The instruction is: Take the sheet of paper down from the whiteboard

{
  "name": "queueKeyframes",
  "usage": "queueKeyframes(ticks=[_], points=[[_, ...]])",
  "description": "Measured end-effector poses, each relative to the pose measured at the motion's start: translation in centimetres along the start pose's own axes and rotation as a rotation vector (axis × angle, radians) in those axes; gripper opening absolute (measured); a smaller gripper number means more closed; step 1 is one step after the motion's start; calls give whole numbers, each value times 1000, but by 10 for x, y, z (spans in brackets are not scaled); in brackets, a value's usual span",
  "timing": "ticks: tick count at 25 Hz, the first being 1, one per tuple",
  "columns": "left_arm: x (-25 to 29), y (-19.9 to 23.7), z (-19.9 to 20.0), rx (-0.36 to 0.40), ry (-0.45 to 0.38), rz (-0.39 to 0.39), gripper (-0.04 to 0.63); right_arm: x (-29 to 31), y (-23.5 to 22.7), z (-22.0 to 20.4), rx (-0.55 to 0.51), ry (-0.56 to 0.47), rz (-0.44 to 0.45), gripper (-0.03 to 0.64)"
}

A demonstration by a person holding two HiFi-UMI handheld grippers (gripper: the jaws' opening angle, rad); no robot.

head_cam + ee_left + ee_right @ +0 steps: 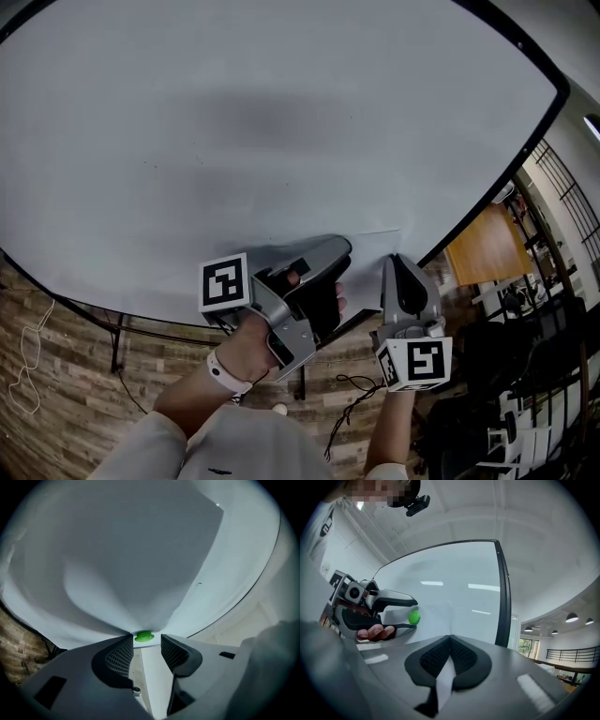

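Observation:
A white sheet of paper (140, 550) lies flat on the whiteboard (234, 122), pinned near its lower edge by a small green magnet (144, 636). My left gripper (146, 640) is open, its two pads on either side of the magnet without pressing on it. The right gripper view shows the same thing: the magnet (414, 617) sits in the gap of the left gripper (411, 615). My right gripper (450, 640) is shut on the sheet's edge, and a strip of paper (444, 679) runs between its pads. In the head view both grippers, left (343, 255) and right (397, 264), meet the board's lower edge.
The whiteboard's black frame (487, 192) runs along its right side and its stand legs (117, 342) reach down to the wood-plank floor. A brown wooden table (487, 248) and dark chairs (525, 375) stand to the right. A black cable (352, 398) lies on the floor.

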State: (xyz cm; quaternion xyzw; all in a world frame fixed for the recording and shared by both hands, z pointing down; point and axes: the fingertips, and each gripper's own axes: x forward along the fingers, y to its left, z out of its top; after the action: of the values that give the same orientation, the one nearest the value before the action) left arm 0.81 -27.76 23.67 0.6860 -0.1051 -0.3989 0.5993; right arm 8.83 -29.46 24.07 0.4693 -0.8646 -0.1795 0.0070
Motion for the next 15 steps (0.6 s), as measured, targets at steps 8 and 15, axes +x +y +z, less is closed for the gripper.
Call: queueKeyframes(ticks=[8, 15], points=[[0, 8, -1, -3, 28, 49, 122, -1, 0, -1, -7, 3, -15, 12], [0, 7, -2, 59, 47, 47, 120, -1, -1, 0, -9, 5, -24, 12]])
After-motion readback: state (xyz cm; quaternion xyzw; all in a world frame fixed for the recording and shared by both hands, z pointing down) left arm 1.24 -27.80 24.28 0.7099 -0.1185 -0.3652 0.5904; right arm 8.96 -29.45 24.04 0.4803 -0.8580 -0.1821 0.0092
